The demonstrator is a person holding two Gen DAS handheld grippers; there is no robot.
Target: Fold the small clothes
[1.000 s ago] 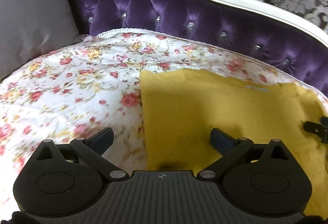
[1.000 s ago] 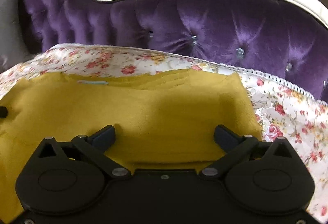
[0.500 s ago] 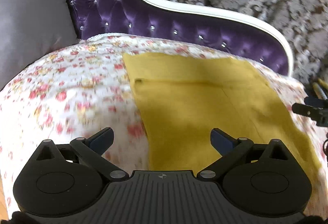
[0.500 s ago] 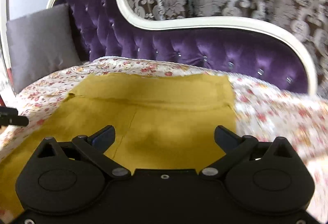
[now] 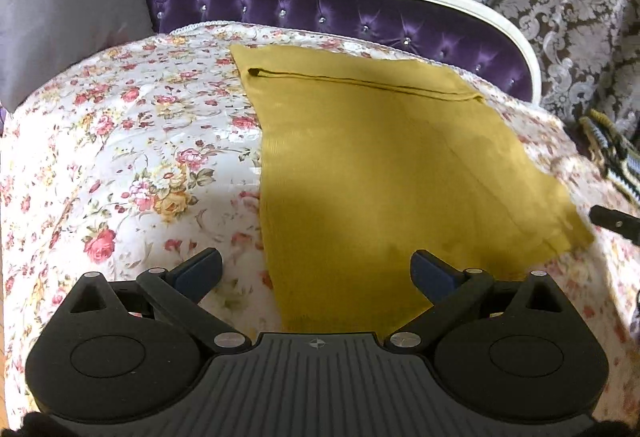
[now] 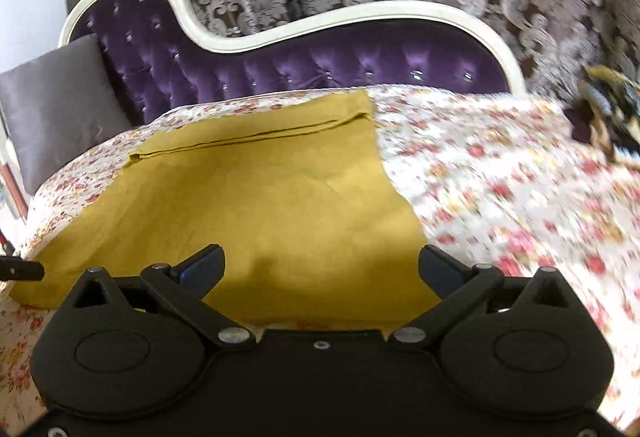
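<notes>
A mustard-yellow garment (image 5: pixel 380 165) lies flat on a floral-covered seat, with a folded band along its far edge; it also shows in the right wrist view (image 6: pixel 260 205). My left gripper (image 5: pixel 316 271) is open and empty above the garment's near left edge. My right gripper (image 6: pixel 320 265) is open and empty above the garment's near right part. A tip of the right gripper shows at the left view's right edge (image 5: pixel 612 219); a tip of the left gripper shows at the right view's left edge (image 6: pixel 20 269).
The floral cover (image 5: pixel 132 141) spreads over a purple tufted sofa back (image 5: pixel 320 13) with a white frame. A grey cushion (image 5: pixel 68 1) stands at the left. A dark striped item (image 6: pixel 608 113) lies at the far right. Patterned curtains hang behind.
Both grippers have pulled back and up from the garment, so the whole garment and sofa back now show. Both stayed open.
</notes>
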